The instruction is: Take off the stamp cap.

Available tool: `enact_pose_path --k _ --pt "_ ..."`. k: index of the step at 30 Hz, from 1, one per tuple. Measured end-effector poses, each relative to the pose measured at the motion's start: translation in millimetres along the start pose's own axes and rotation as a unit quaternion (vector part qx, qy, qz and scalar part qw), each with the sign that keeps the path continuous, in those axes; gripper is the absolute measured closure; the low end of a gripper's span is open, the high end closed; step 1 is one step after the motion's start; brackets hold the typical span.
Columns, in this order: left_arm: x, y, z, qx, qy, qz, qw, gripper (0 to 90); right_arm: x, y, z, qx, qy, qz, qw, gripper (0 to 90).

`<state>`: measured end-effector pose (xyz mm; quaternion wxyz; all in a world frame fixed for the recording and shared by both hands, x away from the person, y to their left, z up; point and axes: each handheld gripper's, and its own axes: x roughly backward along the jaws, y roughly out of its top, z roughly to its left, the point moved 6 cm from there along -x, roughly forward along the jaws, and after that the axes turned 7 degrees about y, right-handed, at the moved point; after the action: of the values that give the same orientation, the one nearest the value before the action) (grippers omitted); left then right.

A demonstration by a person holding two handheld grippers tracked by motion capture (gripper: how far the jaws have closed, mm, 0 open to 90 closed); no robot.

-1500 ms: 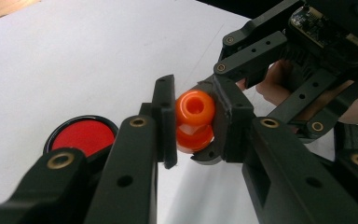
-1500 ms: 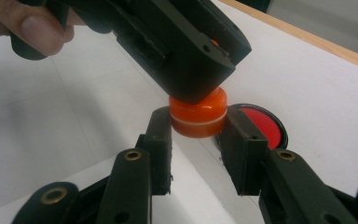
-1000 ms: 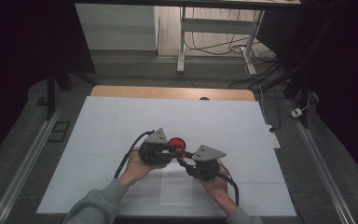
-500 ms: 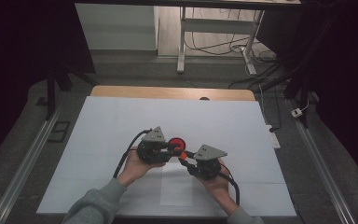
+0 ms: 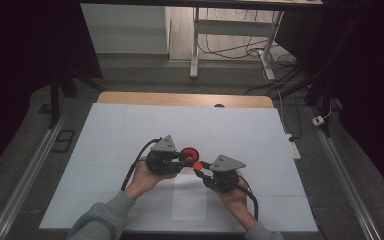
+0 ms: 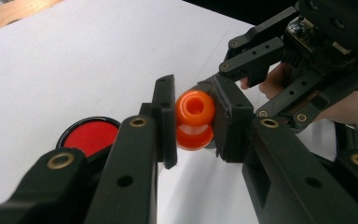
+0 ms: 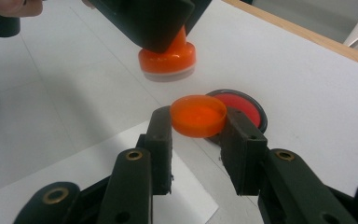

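A wide white surface [image 5: 130, 130] with a wooden strip along its far edge carries the work, and a paler sheet of paper [image 5: 190, 200] lies at its near edge. A person's two hands come in from that near edge, each holding a black claw, and the tips meet near the middle of the surface.

The left claw [image 6: 193, 119] is pinching a small orange bottle [image 6: 195, 112], neck-up and open, lifted above the surface; gripping it by the body appears meant to keep the mouth free and steady.

The right claw [image 7: 198, 128] is pinching an orange cap [image 7: 198, 115] by its rim, hollow side tilted up, just beside and below the bottle [image 7: 168, 58]. Holding it by the rim probably leaves it free to be turned or set onto the neck.

A red disc in a black ring [image 5: 189, 153] lies flat on the surface, just behind the two tips, out of their way.
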<state>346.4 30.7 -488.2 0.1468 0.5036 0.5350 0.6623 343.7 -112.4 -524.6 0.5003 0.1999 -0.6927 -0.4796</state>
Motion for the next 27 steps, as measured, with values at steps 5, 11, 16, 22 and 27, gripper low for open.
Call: enact_pose_path --k 5,11,16,22,27 --pt "0.6 0.0 0.3 0.000 0.001 -0.001 1.0000 71.9 1.7 -0.7 -1.0 0.000 -0.002 0.000 1.0000 64.3" --pt "0.8 -0.1 1.3 0.001 0.002 -0.001 1.0000 71.9 7.6 -3.8 -5.1 -0.008 -0.007 -0.003 0.9999 64.2" --pt "2.0 -0.2 2.1 0.002 0.003 -0.001 1.0000 71.9 15.7 -9.2 -10.6 -0.016 -0.016 -0.004 0.9997 64.2" --pt "3.0 -0.2 2.7 0.002 0.002 -0.002 1.0000 71.9 27.4 -17.3 -17.8 -0.027 -0.028 -0.005 0.9992 64.2" --pt "3.2 -0.1 3.0 0.002 0.002 -0.002 1.0000 71.9 35.9 -23.0 -22.3 -0.033 -0.037 -0.004 0.9988 64.2"
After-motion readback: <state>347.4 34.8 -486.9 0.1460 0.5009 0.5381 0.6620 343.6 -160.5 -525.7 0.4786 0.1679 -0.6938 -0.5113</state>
